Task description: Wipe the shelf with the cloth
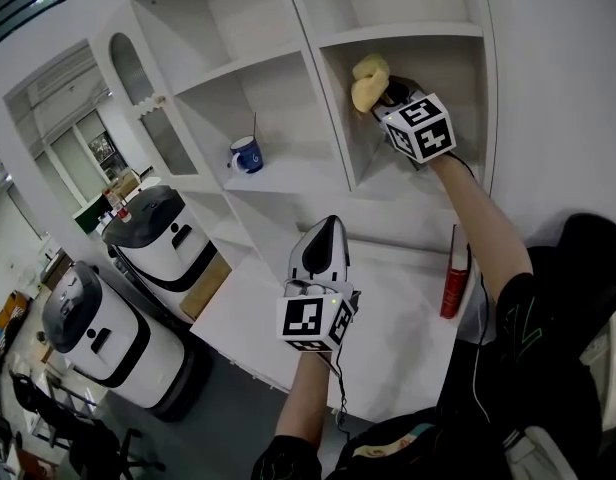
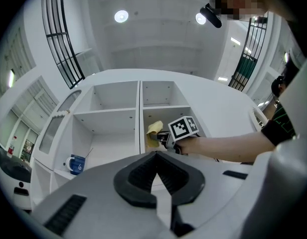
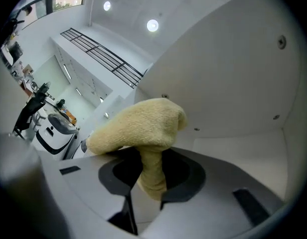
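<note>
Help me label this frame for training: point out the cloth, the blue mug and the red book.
cloth (image 1: 369, 81), head view, on its bunched yellow top inside the shelf compartment.
blue mug (image 1: 246, 154), head view, on its side wall.
red book (image 1: 454, 273), head view, on its red cover.

Bright, even indoor light from round ceiling lamps (image 2: 121, 16) above the left gripper (image 2: 156, 153). Soft shadows inside the shelf (image 1: 398, 34). Gripper views bulge, with dark corners; cloth (image 3: 143, 126) in the right gripper (image 3: 149, 183) looks sharp.

Head view looks down on the shelf (image 1: 313, 88); left gripper view shares it, well beyond its fingers (image 2: 136, 177); right gripper view, close inside
</note>
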Demonstrator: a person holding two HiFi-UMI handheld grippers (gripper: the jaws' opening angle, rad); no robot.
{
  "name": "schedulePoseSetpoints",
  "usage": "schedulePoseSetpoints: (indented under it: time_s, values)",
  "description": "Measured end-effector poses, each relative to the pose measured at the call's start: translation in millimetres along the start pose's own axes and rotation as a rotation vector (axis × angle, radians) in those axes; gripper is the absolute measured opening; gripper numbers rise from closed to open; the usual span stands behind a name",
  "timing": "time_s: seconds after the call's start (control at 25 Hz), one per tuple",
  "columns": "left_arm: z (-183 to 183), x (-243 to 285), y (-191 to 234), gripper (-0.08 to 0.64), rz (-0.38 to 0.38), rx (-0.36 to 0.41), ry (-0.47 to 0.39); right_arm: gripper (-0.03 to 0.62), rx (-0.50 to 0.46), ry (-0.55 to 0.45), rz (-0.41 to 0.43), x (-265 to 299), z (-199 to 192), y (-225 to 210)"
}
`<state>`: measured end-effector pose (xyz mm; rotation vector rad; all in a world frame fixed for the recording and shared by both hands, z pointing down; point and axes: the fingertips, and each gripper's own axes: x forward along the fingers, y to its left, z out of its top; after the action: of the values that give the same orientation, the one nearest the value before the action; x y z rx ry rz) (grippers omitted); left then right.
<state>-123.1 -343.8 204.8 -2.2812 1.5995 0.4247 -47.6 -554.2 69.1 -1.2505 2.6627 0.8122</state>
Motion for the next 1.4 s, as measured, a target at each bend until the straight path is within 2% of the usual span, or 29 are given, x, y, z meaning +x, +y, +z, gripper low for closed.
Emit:
schedulePoseSetpoints:
  time_s: [0.2,0.44,0.68,1.0,1.04,1.2,1.28,1.4]
  values:
    - [-3,-7,2,-0.002,0.002,-0.01,0.006,0.104,0.026,0.084,-0.015,20,-21,-2]
    - [-2,-16,7,-0.002,0.013,-0.042,0.004,0.098,0.049,0.113,0.018,23,-17,7]
    - [3,-14,4,-0.002,-0.003,-0.03,-0.001,0.098,0.041,0.079,0.164,6,-9,37]
    - [-6,-10,-8,-0.002,-0.017,-0.069,0.011,0.1,-0.011,0.035,0.306,-23,7,78]
    - [-6,-9,-11,-0.002,-0.024,-0.071,0.013,0.1,-0.012,0.027,0.346,-29,9,86]
    - [-9,-1,-22,-0.002,-0.058,-0.068,0.028,0.1,0.004,-0.056,0.598,-56,26,127]
    - [-11,1,-25,-0.002,-0.066,-0.069,0.03,0.101,0.034,-0.103,0.626,-64,36,131]
    - [-14,2,-26,-0.002,-0.068,-0.075,0.029,0.101,0.063,-0.112,0.601,-67,41,123]
